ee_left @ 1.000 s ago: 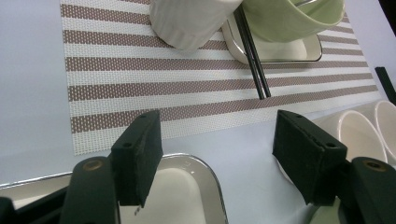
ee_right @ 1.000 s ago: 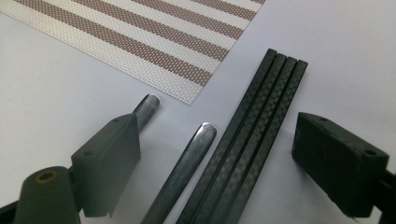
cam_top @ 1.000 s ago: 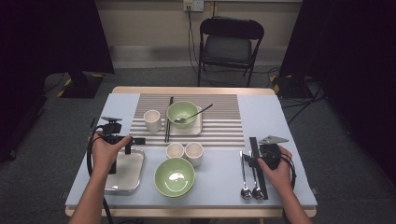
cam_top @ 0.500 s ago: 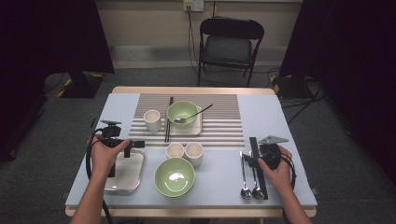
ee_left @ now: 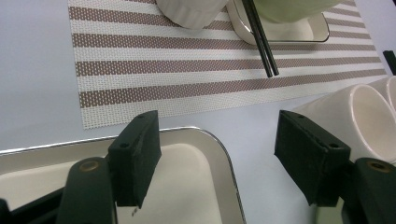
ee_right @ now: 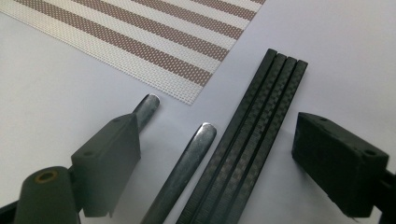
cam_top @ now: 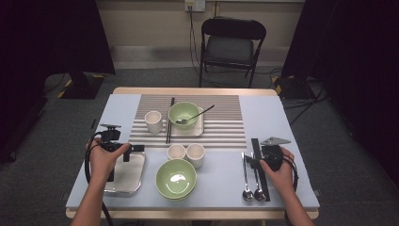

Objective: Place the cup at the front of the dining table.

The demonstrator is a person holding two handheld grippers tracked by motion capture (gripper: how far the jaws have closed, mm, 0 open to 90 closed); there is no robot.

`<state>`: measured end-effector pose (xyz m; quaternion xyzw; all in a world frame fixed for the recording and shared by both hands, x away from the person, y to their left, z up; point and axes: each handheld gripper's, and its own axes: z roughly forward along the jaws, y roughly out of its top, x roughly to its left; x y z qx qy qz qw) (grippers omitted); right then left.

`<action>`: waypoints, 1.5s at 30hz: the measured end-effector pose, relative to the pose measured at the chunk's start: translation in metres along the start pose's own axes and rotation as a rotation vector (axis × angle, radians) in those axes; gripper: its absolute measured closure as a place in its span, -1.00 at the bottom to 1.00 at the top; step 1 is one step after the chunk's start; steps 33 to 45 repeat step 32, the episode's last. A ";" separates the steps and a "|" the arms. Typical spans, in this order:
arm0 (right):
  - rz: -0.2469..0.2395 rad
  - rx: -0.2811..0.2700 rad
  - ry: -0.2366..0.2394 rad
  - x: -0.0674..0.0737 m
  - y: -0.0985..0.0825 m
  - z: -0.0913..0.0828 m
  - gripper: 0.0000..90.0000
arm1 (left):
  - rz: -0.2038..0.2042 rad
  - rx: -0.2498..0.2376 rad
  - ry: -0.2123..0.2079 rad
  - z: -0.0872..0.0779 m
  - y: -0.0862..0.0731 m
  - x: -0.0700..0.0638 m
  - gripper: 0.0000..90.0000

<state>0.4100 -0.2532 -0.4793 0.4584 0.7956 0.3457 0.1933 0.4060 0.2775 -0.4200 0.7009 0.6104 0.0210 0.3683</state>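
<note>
Left gripper view — left gripper (ee_left: 217, 172) wide open, holding nothing, over the tray (ee_left: 205, 140); next, grip its rim at six o'clock — right gripper (ee_right: 217, 163) likewise open, empty, above chopsticks (ee_right: 252, 140)

A black folding chair (cam_top: 232, 46) is seen standing just beyond the far edge of the table (cam_top: 282, 123), on grey carpet (cam_top: 329, 136). A pale wall (cam_top: 150, 28) is lit behind it, a socket (cam_top: 194, 5) is mounted there with cables hanging down, and dark curtains (cam_top: 51, 37) are hung at both sides.
</note>
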 end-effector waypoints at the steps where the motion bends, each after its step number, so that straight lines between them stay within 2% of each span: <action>1: -0.001 0.000 0.000 0.000 0.000 0.000 -0.69 | 0.001 0.005 -0.004 0.000 -0.001 0.000 -0.31; 18: -0.002 -0.001 0.000 0.000 0.000 0.000 -0.69 | 0.029 0.017 -0.007 0.001 -0.011 0.001 -0.31; 25: -0.003 -0.002 0.000 0.000 0.000 0.000 -0.69 | 0.024 0.024 -0.021 0.001 -0.015 0.004 -0.31; 31: -0.002 -0.002 0.000 0.000 0.000 0.000 -0.69 | 0.031 0.023 -0.008 0.001 -0.018 0.005 -0.33; 45: -0.003 -0.002 0.000 0.000 0.000 0.000 -0.69 | 0.031 0.023 -0.011 0.001 -0.018 0.005 -0.33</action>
